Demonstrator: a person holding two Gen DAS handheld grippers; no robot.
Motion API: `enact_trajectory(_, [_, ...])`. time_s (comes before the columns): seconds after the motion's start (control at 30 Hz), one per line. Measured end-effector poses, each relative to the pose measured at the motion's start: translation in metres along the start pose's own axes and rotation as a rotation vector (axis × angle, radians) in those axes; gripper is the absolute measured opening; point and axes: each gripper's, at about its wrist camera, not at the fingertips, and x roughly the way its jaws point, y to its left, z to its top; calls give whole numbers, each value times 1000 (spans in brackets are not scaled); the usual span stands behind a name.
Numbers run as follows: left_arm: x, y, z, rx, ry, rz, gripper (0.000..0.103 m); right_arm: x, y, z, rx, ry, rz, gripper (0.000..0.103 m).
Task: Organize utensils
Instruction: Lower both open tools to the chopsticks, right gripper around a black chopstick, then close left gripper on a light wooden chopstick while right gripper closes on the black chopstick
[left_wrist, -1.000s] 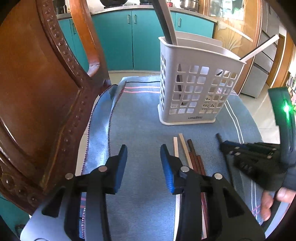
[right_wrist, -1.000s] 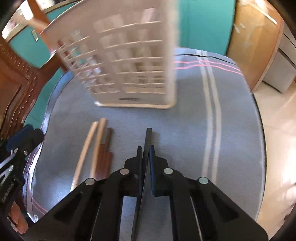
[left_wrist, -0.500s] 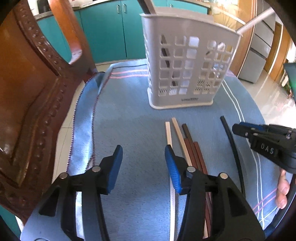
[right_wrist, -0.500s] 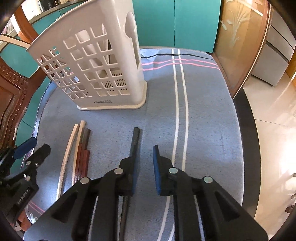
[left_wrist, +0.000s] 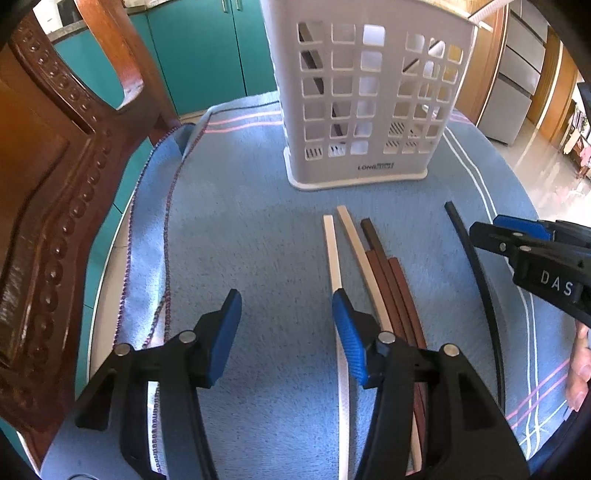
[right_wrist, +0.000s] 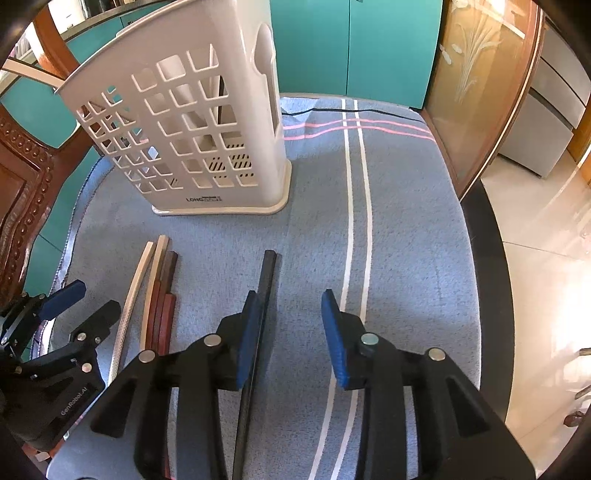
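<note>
My right hand-held gripper (right_wrist: 291, 336) opening, black chopstick (right_wrist: 266, 280) beside left pad, unheld. Left hand-held gripper (left_wrist: 286, 332) half open, empty. Next: grasp white chopstick (left_wrist: 331, 251), lower centre, for caddy (left_wrist: 369, 96).

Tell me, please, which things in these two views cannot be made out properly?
- Chopsticks: near ends pass under the left gripper in the left wrist view; lengths untold.
- Black chopstick: near end hidden beneath the right gripper, whose jaws are opening, in the right wrist view.
- Utensil holder: top cut off by the frame edge, contents only glimpsed through the grid.
</note>
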Motion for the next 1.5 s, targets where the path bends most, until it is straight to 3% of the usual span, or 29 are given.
enact_trajectory(0.1, [2, 0, 0, 0, 4, -12, 54, 1, 0, -1, -5, 4, 0, 36])
enact_trajectory(0.23, [1, -1, 0, 0, 5, -18, 55, 3, 2, -1, -11, 10, -7, 43])
enact_trajectory(1.5, [6, -5, -3, 33, 18, -11, 55, 10, 18, -8, -55, 34, -36, 44])
